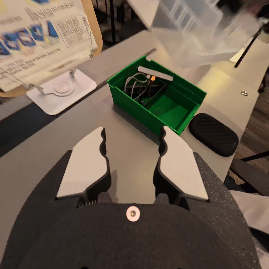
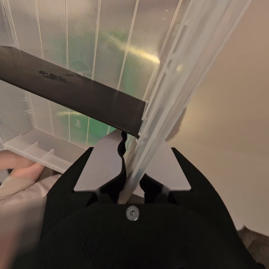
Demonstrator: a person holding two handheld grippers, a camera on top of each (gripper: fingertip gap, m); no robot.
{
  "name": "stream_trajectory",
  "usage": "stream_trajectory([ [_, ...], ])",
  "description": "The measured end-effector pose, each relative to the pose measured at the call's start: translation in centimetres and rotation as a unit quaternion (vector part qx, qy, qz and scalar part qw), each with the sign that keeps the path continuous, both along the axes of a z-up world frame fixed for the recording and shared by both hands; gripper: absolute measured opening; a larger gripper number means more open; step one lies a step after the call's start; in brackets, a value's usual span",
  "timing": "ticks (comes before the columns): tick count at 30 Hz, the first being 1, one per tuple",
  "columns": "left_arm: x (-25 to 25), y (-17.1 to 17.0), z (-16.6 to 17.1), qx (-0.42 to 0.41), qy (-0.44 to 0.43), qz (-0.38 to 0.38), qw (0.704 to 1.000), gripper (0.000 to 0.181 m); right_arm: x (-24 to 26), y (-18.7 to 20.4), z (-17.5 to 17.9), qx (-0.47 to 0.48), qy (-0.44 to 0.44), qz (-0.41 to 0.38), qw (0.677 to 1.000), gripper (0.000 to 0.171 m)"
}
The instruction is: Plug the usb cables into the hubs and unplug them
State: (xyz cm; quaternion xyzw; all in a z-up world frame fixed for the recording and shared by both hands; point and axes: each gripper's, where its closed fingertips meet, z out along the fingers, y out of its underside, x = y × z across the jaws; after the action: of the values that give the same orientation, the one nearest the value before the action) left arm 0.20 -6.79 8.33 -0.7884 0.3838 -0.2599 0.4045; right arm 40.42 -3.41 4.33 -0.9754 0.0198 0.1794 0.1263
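Left wrist view: the left gripper (image 1: 132,135) hung above the grey table (image 1: 43,152) with its jaws spread wide and nothing between them; ahead stood the green bin (image 1: 135,110), whose far compartment held a tangle of grey usb cables (image 1: 134,85) and a flat grey hub (image 1: 155,73) propped against the rim, the near compartment being bare; a black oval case (image 1: 214,134) lay just beside the bin; a printed sheet on a white stand (image 1: 61,94) stood to the left.

Right wrist view: the right gripper (image 2: 131,147) was closed narrowly on the rim of a clear plastic tub (image 2: 164,90), lifted and tilted; a dark strip (image 2: 87,93) crossed the tub's wall; a person's hand (image 2: 21,171) showed blurred at lower left.

Hazards, as judged: the thin, smooth rim could slip from the pinch, dropping the tub near the bin; the looped cables might snag one another on extraction, dragging the hub out with them.
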Motion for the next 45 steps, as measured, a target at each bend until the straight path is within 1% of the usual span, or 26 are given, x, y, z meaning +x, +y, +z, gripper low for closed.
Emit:
stream_trajectory([
  [2, 3.5, 2.3, -3.0, -0.034, 0.026, -0.012, 0.999, 0.087, 5.2, -1.6, -0.4, 0.005, -0.031, -0.042, 0.999, 0.016],
  [4, 7.6, 3.7, -6.0, -0.08, 0.025, -0.034, 0.996, 0.094, 9.3, -3.5, -1.5, 0.002, -0.044, -0.079, 0.996, 0.016],
  [5, 9.5, 4.0, -7.5, -0.105, 0.015, -0.048, 0.993, 0.101, 10.9, -4.5, -2.1, -0.002, -0.048, -0.094, 0.994, 0.016],
  [7, 12.1, 4.4, -10.7, -0.149, 0.011, -0.057, 0.987, 0.103, 13.7, -6.5, -3.5, -0.008, -0.055, -0.12, 0.991, 0.016],
  [9, 13.6, 4.5, -13.5, -0.183, 0.023, -0.062, 0.981, 0.105, 15.8, -8.3, -5.1, -0.015, -0.061, -0.137, 0.989, 0.016],
  [11, 14.1, 4.9, -15.9, -0.2, 0.049, -0.054, 0.977, 0.105, 17.3, -9.9, -6.8, -0.027, -0.064, -0.146, 0.987, 0.016],
  [13, 14.3, 4.9, -17.6, -0.214, 0.07, -0.054, 0.973, 0.101, 18.3, -11.2, -8.4, -0.04, -0.063, -0.15, 0.986, 0.016],
  [14, 14.3, 4.9, -18.4, -0.225, 0.084, -0.055, 0.969, 0.103, 18.7, -11.7, -9.2, -0.046, -0.063, -0.151, 0.985, 0.016],
  [15, 14.7, 4.3, -18.5, -0.251, 0.074, -0.071, 0.962, 0.105, 19.0, -12.0, -9.9, -0.051, -0.065, -0.152, 0.985, 0.016],
  [16, 14.9, 3.8, -18.5, -0.277, 0.066, -0.086, 0.955, 0.097, 19.2, -12.3, -10.6, -0.055, -0.069, -0.152, 0.984, 0.016],
  [18, 14.9, 3.4, -18.8, -0.31, 0.063, -0.095, 0.944, 0.094, 19.4, -12.6, -11.9, -0.066, -0.071, -0.151, 0.984, 0.016],
  [20, 15.1, 2.8, -18.5, -0.339, 0.047, -0.118, 0.932, 0.079, 19.2, -12.5, -13.0, -0.075, -0.066, -0.15, 0.984, 0.016],
  [23, 14.9, 2.3, -18.1, -0.356, 0.037, -0.138, 0.923, 0.062, 18.5, -11.9, -14.2, -0.075, -0.056, -0.148, 0.985, 0.016],
  [24, 14.6, 2.3, -17.8, -0.358, 0.037, -0.144, 0.922, 0.052, 18.2, -11.6, -14.5, -0.073, -0.053, -0.146, 0.985, 0.016],
  [25, 14.2, 2.3, -17.6, -0.359, 0.038, -0.15, 0.921, 0.045, 17.9, -11.4, -14.7, -0.071, -0.051, -0.144, 0.986, 0.016],
  [26, 13.5, 2.6, -17.6, -0.359, 0.044, -0.146, 0.921, 0.045, 17.6, -11.2, -14.9, -0.069, -0.048, -0.141, 0.986, 0.016],
  [28, 11.7, 3.4, -17.4, -0.375, 0.044, -0.139, 0.916, 0.036, 17.0, -10.9, -15.2, -0.067, -0.042, -0.136, 0.987, 0.016],
  [32, 6.8, 5.5, -17.0, -0.399, 0.039, -0.101, 0.911, 0.025, 15.8, -10.6, -15.9, -0.067, -0.039, -0.121, 0.99, 0.016],
  [34, 4.0, 6.1, -16.9, -0.406, 0.047, -0.083, 0.909, 0.023, 15.2, -10.5, -16.3, -0.067, -0.038, -0.11, 0.991, 0.016],
  [37, -0.2, 7.9, -16.8, -0.385, 0.051, -0.028, 0.921, 0.018, 14.5, -10.5, -16.7, -0.067, -0.037, -0.098, 0.992, 0.017],
  [39, -3.2, 8.8, -16.8, -0.38, 0.045, 0.01, 0.924, 0.016, 14.1, -10.4, -16.9, -0.066, -0.036, -0.094, 0.993, 0.017],
  [42, -7.8, 9.1, -16.7, -0.389, 0.025, 0.035, 0.92, 0.017, 13.1, -10.1, -17.6, -0.067, -0.027, -0.091, 0.993, 0.017],
  [45, -13.1, 9.4, -16.6, -0.397, -0.016, 0.088, 0.913, 0.019, 11.3, -9.6, -18.3, -0.069, -0.019, -0.079, 0.994, 0.017],
])
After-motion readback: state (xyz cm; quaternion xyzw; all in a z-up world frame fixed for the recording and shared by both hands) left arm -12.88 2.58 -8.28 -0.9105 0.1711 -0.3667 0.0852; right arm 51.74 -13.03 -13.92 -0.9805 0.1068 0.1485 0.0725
